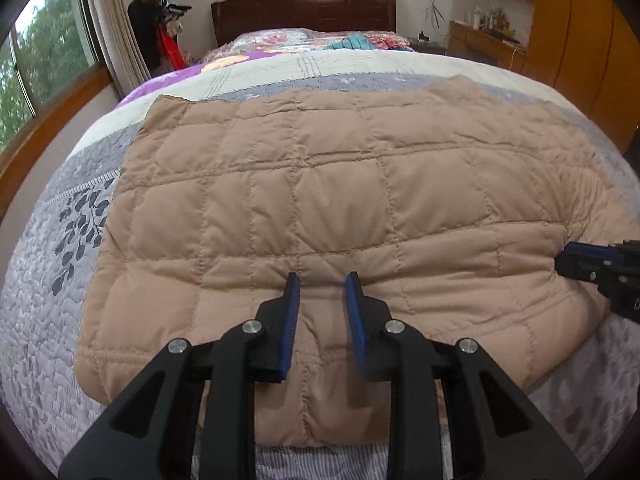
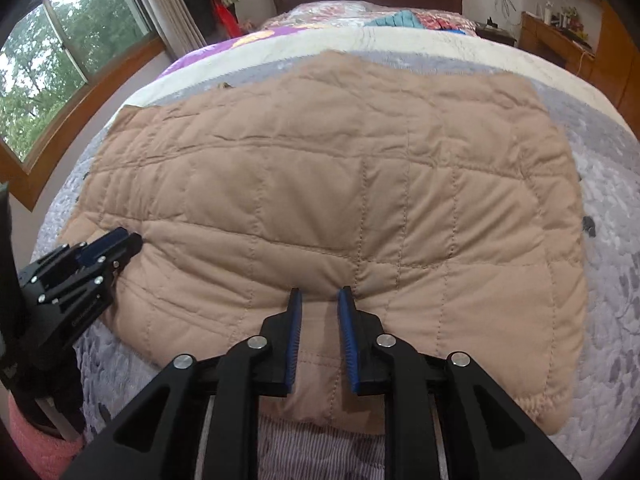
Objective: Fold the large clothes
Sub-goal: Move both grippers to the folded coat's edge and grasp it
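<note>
Garment: a tan quilted jacket (image 1: 340,208), folded into a broad padded slab, lies flat on the bed (image 1: 36,320) with its stitched squares facing up.
Long axis: it runs crosswise to both pairs of jaws, from one side of the bed toward the other; the shorter span runs away from the jaws toward the dark wooden headboard (image 1: 304,12).
Which way it points: the rounded, thick fold edge is the one nearest the jaws; the far edge, thinner and uneven, faces the headboard. Collar and hem cannot be told apart.
Left gripper (image 1: 322,280): its jaws stand narrowly apart with a ridge of the near fold edge bunched between the blue pads (image 1: 294,312); they are gripping the jacket. In the right wrist view it (image 2: 128,238) bites the edge off to that view's left.
Right gripper (image 2: 320,294): its jaws are almost together, pinching a pucker of the same near edge. In the left wrist view it (image 1: 568,260) enters from the right and meets the jacket's edge there.
Position relative to the jaws: nearly the whole jacket spreads ahead of and beyond both fingertips; only the near rim lies between them.
Under the jacket: a grey patterned bedspread (image 2: 612,280) shows on both sides of it.
</note>
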A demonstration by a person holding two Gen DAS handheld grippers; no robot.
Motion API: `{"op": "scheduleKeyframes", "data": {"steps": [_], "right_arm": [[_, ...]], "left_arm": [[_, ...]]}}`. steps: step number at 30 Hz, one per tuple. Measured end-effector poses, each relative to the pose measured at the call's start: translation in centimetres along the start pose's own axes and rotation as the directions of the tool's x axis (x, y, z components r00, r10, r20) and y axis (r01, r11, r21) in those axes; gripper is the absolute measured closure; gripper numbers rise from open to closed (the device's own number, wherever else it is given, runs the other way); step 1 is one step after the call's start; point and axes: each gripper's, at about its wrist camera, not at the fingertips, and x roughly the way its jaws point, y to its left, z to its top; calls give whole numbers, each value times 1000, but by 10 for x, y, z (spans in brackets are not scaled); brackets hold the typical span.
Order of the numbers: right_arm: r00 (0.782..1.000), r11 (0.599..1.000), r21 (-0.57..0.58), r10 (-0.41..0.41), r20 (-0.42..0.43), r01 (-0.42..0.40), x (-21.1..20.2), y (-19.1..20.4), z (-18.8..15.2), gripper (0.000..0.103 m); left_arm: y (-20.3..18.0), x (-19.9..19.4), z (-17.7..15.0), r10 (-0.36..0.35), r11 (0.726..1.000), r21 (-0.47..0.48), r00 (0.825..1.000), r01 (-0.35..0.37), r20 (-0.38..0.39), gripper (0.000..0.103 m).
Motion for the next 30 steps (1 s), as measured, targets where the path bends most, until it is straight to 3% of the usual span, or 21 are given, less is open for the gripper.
{"op": "scheduleKeyframes", "data": {"steps": [5, 9, 10, 12, 13, 15, 19, 22, 26, 30], "right_arm": [[1000, 1000, -1, 0, -7, 0, 1, -3, 0, 85], [999, 999, -11, 48, -3, -48, -18, -7, 3, 82], [997, 997, -11, 74, 15, -74, -28, -10, 3, 79], [995, 996, -3, 84, 57, -84, -48, -21, 3, 65], [994, 997, 12, 76, 79, -78, -58, -29, 4, 59], [990, 996, 50, 68, 120, -75, -78, -55, 7, 52], [989, 984, 168, 33, 141, -57, -93, -113, 12, 35], [988, 967, 222, 102, 117, -126, -84, -147, 16, 27], [979, 937, 285, 183, 85, -200, -64, -176, 19, 22], [971, 918, 315, 228, 77, -241, -47, -186, 22, 20]], "left_arm": [[-8, 1, -3, 31, 999, 11, 1000, -31, 3, 78], [-7, -12, 4, -10, 1000, -2, 1000, 10, -18, 77], [-2, -17, 8, -25, 1000, -4, 1000, 25, -15, 76], [12, -33, 12, -26, 1000, -13, 1000, 26, 16, 51], [23, -43, 14, -21, 999, -24, 999, 22, 42, 45], [50, -54, 19, -14, 998, -62, 998, 18, 62, 40], [116, -49, 29, 2, 985, -173, 1000, 3, 31, 32], [160, -37, 32, 21, 968, -249, 1000, -22, -7, 31], [200, -17, 31, -84, 942, -328, 996, 70, -30, 30], [211, 5, 29, -218, 912, -361, 976, 196, -20, 27]]}}
